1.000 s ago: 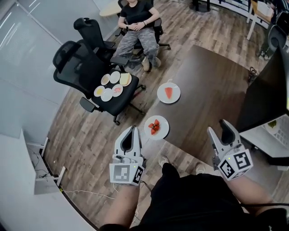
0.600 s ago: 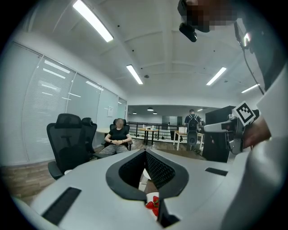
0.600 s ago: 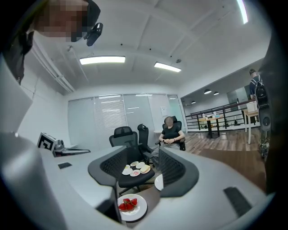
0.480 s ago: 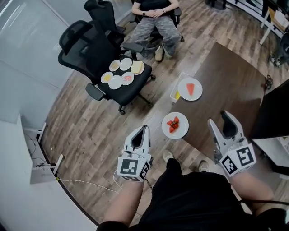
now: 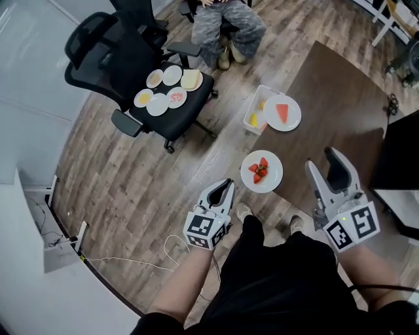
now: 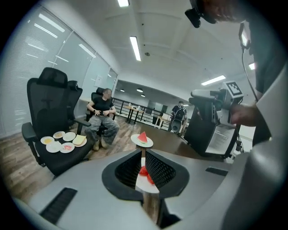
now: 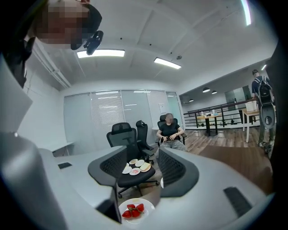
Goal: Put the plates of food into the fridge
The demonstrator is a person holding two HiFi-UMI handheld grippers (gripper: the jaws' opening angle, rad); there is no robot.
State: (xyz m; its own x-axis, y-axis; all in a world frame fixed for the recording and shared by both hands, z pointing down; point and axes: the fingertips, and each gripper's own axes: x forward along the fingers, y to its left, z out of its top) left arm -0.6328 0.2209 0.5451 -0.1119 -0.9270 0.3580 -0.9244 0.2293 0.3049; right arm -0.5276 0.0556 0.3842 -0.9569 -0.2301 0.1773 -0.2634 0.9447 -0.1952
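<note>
A white plate of strawberries [image 5: 262, 171] lies at the near edge of the dark table [image 5: 334, 98]. Farther along it is a plate with a watermelon slice [image 5: 282, 113]. My left gripper [image 5: 226, 186] is shut and empty, low and just left of the strawberry plate. In the left gripper view the gripper [image 6: 143, 155] points at that plate [image 6: 145, 176], with the watermelon plate [image 6: 142, 140] beyond. My right gripper [image 5: 329, 159] is open and empty, above the table to the right of the strawberries. The right gripper view shows the strawberry plate [image 7: 136, 210] low between the open jaws of the gripper [image 7: 144, 158].
A black office chair [image 5: 163, 121] carries several small plates of food [image 5: 167, 90]. A clear container [image 5: 255, 116] with yellow pieces sits beside the watermelon plate. A person sits in a chair [image 5: 226, 19] at the far end. The black fridge [image 5: 400, 147] stands at the right.
My left gripper has dropped lower and come right, closer to the strawberry plate. My right gripper has shifted a little. The view has swung, so the chair and plates sit differently in the frame.
</note>
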